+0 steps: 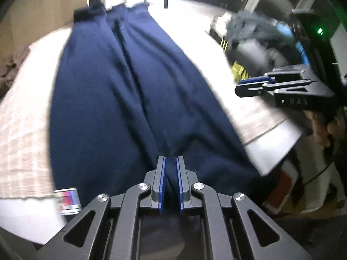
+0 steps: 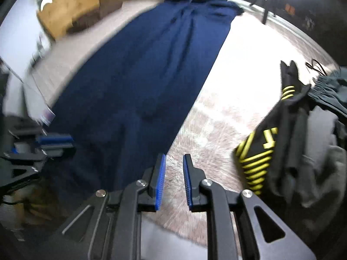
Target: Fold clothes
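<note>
A long navy garment (image 1: pixel 121 91) lies stretched along the beige-covered table (image 1: pixel 21 130), from its far end to the near edge. Its near end is bunched between the blue pads of my left gripper (image 1: pixel 171 162), which is shut on the cloth. My right gripper (image 2: pixel 174 158) hovers over bare table cover just right of the navy garment (image 2: pixel 138 82). Its jaws stand slightly apart and hold nothing. The left wrist view shows the right gripper (image 1: pixel 239 87) side-on at the right, clear of the cloth. The left gripper (image 2: pixel 54 143) appears at the left edge of the right wrist view.
A pile of clothes lies at the table's right side, with a black garment with yellow stripes (image 2: pixel 260 151) and grey pieces (image 2: pixel 321 143). A shiny cylinder (image 1: pixel 68 201) stands by the near left edge. A cardboard box (image 2: pixel 67 10) is beyond the far left. A hand (image 1: pixel 325 127) holds the right gripper.
</note>
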### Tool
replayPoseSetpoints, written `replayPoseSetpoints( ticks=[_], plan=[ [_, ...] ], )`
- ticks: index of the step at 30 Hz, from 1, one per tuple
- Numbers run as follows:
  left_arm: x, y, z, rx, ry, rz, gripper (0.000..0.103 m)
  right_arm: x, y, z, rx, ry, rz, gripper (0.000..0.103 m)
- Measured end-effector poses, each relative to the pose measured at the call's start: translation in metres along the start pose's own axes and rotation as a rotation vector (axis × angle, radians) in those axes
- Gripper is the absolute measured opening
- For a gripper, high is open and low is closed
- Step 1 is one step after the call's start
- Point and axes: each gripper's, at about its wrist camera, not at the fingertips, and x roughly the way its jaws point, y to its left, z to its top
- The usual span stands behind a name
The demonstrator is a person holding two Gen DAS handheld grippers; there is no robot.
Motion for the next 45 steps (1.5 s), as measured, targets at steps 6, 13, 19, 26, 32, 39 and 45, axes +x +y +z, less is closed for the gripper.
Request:
replayPoseSetpoints(
  ticks=[6,13,19,26,32,39,45],
  plan=[
    [-0.087,0.013,0.074,0.097,-0.184,0.051,0.017,-0.102,-0.015,0.055,0.000,-0.171,-0.009,0.042],
    [-0.048,0.028,0.186,0.166,-0.191,0.098,0.024,-0.093,-0.077,0.162,0.013,-0.289,-0.107,0.042],
    [0.033,0.032,0.203,0.162,-0.058,0.041,0.024,0.016,-0.156,0.232,0.182,-0.248,-0.082,0.042],
    [0.114,0.062,0.178,0.125,0.129,0.045,0.024,0.116,-0.203,0.306,0.260,-0.179,-0.072,0.042],
    [0.129,0.076,0.172,0.119,0.146,0.003,0.024,0.130,-0.198,0.342,0.263,-0.168,-0.038,0.042],
    [0.129,0.079,0.172,0.141,0.129,-0.021,0.028,0.155,-0.199,0.357,0.312,-0.069,-0.141,0.042],
    [0.127,0.080,0.173,0.165,0.122,-0.025,0.032,0.161,-0.193,0.370,0.257,-0.071,-0.147,0.007]
  ],
)
